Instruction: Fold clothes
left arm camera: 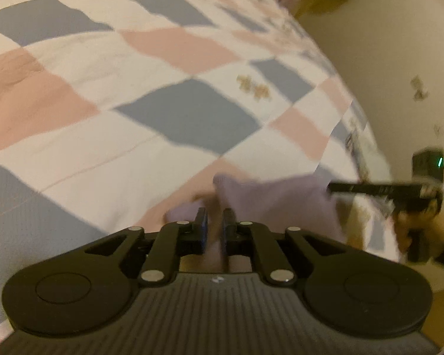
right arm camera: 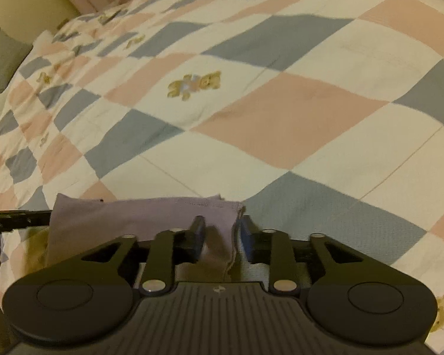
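A lilac cloth [left arm camera: 281,201] hangs stretched between my two grippers, just above a checked quilt. In the left wrist view my left gripper [left arm camera: 215,222] is shut on one end of it, with fabric filling the narrow gap between the blue pads. The right gripper [left arm camera: 331,188], held by a hand [left arm camera: 411,230], grips the far end at the right. In the right wrist view the lilac cloth [right arm camera: 133,216] spreads leftward, and my right gripper [right arm camera: 222,230] is shut on its folded right edge. The left gripper [right arm camera: 48,216] meets the cloth's left corner.
A bed with a quilt [left arm camera: 177,112] of pink, blue and white squares with teddy-bear prints fills both views. Its edge drops to a beige floor [left arm camera: 399,44] on the right of the left wrist view. A grey cushion [right arm camera: 3,56] lies beyond the bed's left side.
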The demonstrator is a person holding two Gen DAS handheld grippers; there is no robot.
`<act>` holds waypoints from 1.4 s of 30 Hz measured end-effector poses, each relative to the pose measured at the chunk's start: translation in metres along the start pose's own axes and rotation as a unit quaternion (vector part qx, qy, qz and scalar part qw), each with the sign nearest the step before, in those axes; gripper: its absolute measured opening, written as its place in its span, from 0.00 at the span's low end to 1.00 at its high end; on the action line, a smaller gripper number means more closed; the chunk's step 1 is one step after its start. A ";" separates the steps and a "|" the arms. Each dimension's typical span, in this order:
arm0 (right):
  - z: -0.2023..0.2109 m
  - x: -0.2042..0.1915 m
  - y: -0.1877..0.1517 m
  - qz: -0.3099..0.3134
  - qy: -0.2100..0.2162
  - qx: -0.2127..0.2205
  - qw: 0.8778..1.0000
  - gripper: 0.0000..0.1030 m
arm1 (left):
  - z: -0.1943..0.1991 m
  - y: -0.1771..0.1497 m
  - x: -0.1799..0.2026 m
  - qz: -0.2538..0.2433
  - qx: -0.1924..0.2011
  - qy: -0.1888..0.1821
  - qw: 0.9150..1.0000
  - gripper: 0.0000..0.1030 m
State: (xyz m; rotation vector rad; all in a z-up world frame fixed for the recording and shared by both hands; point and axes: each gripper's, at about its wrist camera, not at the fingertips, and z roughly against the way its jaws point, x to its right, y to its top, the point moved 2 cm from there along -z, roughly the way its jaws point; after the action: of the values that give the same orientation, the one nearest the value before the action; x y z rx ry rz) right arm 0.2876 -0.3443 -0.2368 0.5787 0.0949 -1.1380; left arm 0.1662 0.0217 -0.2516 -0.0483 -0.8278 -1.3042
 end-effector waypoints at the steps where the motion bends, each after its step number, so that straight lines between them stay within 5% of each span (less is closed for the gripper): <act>1: 0.002 -0.001 -0.001 -0.001 -0.001 0.001 1.000 0.33 | 0.000 0.003 0.000 0.008 0.003 -0.004 1.000 0.18; 3: 0.003 -0.002 -0.003 -0.003 0.000 -0.002 1.000 0.33 | -0.006 0.006 -0.002 0.017 -0.007 -0.001 1.000 0.27; 20: 0.009 -0.013 -0.026 -0.019 0.006 -0.016 1.000 0.43 | -0.008 -0.005 0.004 0.022 -0.020 -0.024 0.999 0.28; 22: 0.010 -0.016 -0.029 -0.018 0.005 -0.019 1.000 0.43 | -0.010 -0.004 0.008 0.013 -0.018 -0.029 0.999 0.21; 23: 0.010 -0.017 -0.029 -0.016 0.004 -0.020 1.000 0.43 | -0.008 -0.004 0.010 0.005 -0.015 -0.028 0.999 0.00; 26: 0.018 -0.021 -0.030 -0.009 0.004 -0.013 1.000 0.43 | -0.001 -0.005 0.017 -0.017 -0.005 -0.026 1.000 0.00; 34: 0.017 -0.032 -0.036 -0.001 0.007 -0.016 1.000 0.45 | -0.012 -0.024 -0.023 0.066 -0.021 0.001 0.998 0.08; 42: 0.023 -0.034 -0.044 0.019 -0.009 -0.005 1.000 0.46 | 0.006 -0.010 -0.023 0.086 0.039 0.008 0.996 0.18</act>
State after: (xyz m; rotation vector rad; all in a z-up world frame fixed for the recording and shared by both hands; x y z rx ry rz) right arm 0.2289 -0.3400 -0.2216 0.5586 0.0737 -1.1057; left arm 0.1539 0.0404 -0.2646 -0.0457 -0.8425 -1.1084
